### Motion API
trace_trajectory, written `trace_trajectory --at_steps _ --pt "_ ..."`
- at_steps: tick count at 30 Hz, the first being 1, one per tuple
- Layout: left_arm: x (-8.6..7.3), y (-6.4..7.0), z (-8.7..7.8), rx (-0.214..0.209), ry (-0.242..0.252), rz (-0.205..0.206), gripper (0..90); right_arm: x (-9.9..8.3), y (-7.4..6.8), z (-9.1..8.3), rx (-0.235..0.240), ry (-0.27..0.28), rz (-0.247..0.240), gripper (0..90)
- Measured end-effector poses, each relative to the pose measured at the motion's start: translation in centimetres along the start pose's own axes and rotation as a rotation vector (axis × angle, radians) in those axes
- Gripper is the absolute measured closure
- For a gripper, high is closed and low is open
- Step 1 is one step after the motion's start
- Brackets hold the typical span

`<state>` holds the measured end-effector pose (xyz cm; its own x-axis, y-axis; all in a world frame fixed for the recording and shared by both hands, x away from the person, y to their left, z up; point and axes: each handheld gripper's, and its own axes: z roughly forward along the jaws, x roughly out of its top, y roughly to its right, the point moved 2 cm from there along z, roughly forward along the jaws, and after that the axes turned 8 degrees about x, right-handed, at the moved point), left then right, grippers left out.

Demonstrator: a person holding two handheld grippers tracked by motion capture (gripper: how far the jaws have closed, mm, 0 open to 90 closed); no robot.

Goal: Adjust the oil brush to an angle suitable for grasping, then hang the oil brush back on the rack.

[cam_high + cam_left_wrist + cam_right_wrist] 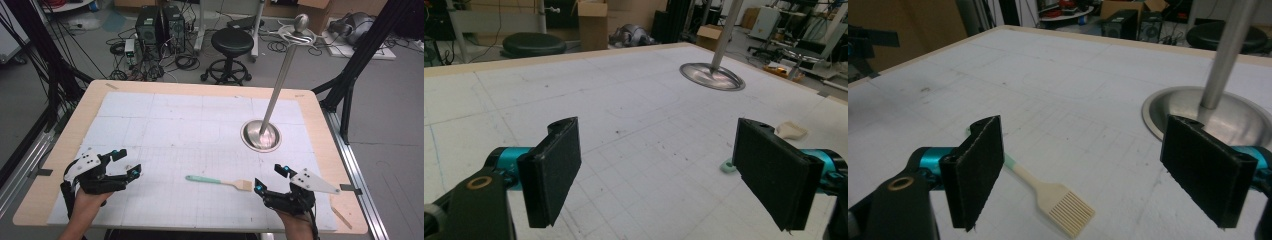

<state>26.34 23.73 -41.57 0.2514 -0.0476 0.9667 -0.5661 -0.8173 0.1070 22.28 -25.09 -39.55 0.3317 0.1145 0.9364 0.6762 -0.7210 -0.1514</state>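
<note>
A small brush [220,182] with a mint-green handle and cream bristles lies flat on the white mat near the table's front, between the two grippers. In the right gripper view the brush [1058,200] lies just ahead of the open jaws, bristles toward the camera. My left gripper [126,164] rests at the front left, open and holding nothing; its own view shows the brush's green handle end [727,166] and cream bristles [791,130] past the right jaw. My right gripper [272,179] sits at the front right, open, just right of the bristles.
A metal stand with a round base [261,135] and a tall slanted pole [282,75] rises right of centre on the gridded mat [175,125]. Beyond the table's far edge stand a black stool [232,42], computer towers and cables on the floor.
</note>
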Motion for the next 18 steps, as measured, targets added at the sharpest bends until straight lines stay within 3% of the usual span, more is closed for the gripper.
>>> trace_trajectory --at_steps 18 --pt "-0.3 -0.2 -0.2 -0.005 -0.002 -0.016 20.5 0.1 -0.6 5.0 0.133 -0.151 -0.073 33.8"
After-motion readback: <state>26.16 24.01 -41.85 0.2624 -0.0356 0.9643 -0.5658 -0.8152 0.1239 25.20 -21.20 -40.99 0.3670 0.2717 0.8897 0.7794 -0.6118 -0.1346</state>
